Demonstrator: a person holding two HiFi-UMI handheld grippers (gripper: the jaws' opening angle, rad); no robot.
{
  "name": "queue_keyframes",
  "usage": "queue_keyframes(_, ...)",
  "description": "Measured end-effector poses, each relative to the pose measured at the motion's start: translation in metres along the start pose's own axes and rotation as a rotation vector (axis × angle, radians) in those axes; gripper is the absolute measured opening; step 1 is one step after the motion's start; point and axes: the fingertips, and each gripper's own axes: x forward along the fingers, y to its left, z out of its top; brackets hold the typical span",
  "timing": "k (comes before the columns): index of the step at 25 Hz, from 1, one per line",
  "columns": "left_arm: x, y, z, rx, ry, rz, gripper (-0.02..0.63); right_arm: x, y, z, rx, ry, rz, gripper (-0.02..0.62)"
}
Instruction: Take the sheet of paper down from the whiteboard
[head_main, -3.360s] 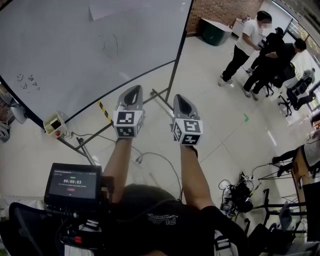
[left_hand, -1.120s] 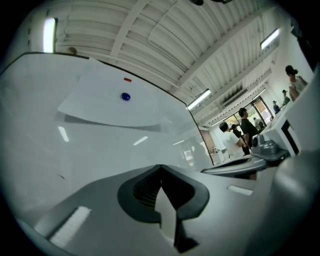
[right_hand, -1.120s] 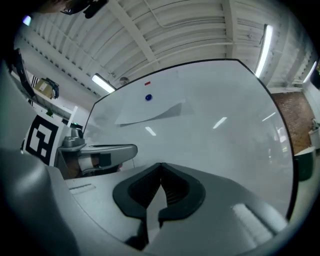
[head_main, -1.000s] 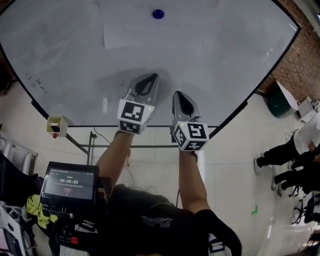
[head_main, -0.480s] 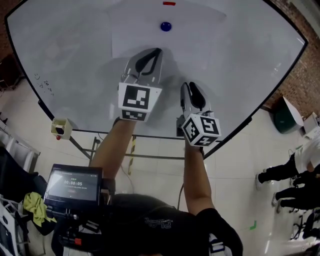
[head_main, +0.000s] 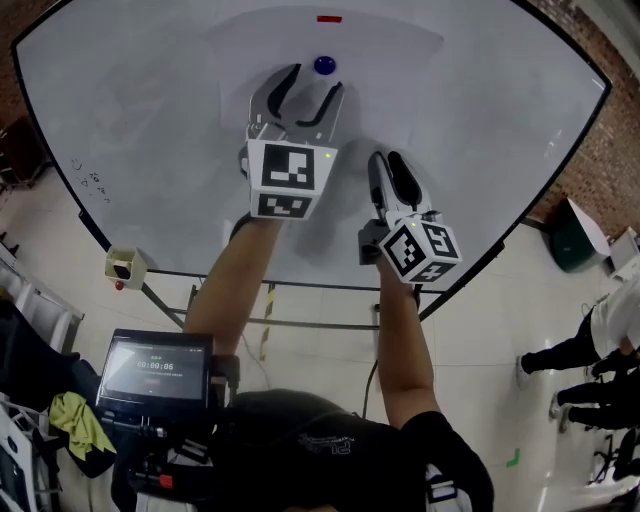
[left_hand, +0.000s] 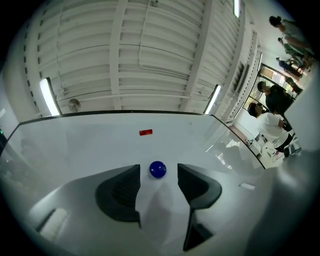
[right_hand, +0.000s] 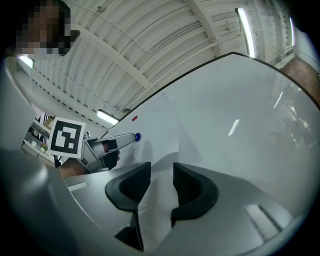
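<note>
A white sheet of paper (head_main: 372, 82) hangs on the whiteboard (head_main: 130, 120), pinned near its top by a round blue magnet (head_main: 324, 66). My left gripper (head_main: 312, 82) is raised against the sheet and its jaws are opening. The magnet (left_hand: 157, 169) sits just beyond and between its fingertips, untouched. Lower and to the right, my right gripper (head_main: 388, 165) points at the paper (right_hand: 167, 145), its jaws also opening, with only the sheet's surface behind them. The right gripper view also shows the left gripper (right_hand: 107, 145) at the magnet (right_hand: 137, 136).
A small red strip (head_main: 329, 18) sits on the board above the sheet. A box with a red button (head_main: 124, 267) hangs at the board's lower left. A timer screen (head_main: 155, 370) is at my waist. People (head_main: 600, 340) stand on the floor at right, near a green bin (head_main: 565, 235).
Both grippers have risen up the board and gone from shut to open. The left one has reached the blue magnet; the right one has come up onto the lower part of the sheet.
</note>
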Motion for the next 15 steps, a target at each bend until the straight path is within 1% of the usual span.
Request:
queue_keyframes(5, 0.012, 0.002, 0.003, 0.006, 0.015, 0.015, 0.214, 0.009, -0.001, 0.011, 0.010, -0.010, 0.020, 0.137)
queue_keyframes(9, 0.019, 0.005, 0.008, 0.003, 0.006, 0.030, 0.212, 0.017, -0.002, 0.015, 0.031, -0.003, 0.035, 0.133)
queue_keyframes(15, 0.022, 0.003, 0.016, -0.002, -0.002, 0.032, 0.207, 0.025, 0.001, 0.034, 0.090, -0.028, 0.079, 0.132)
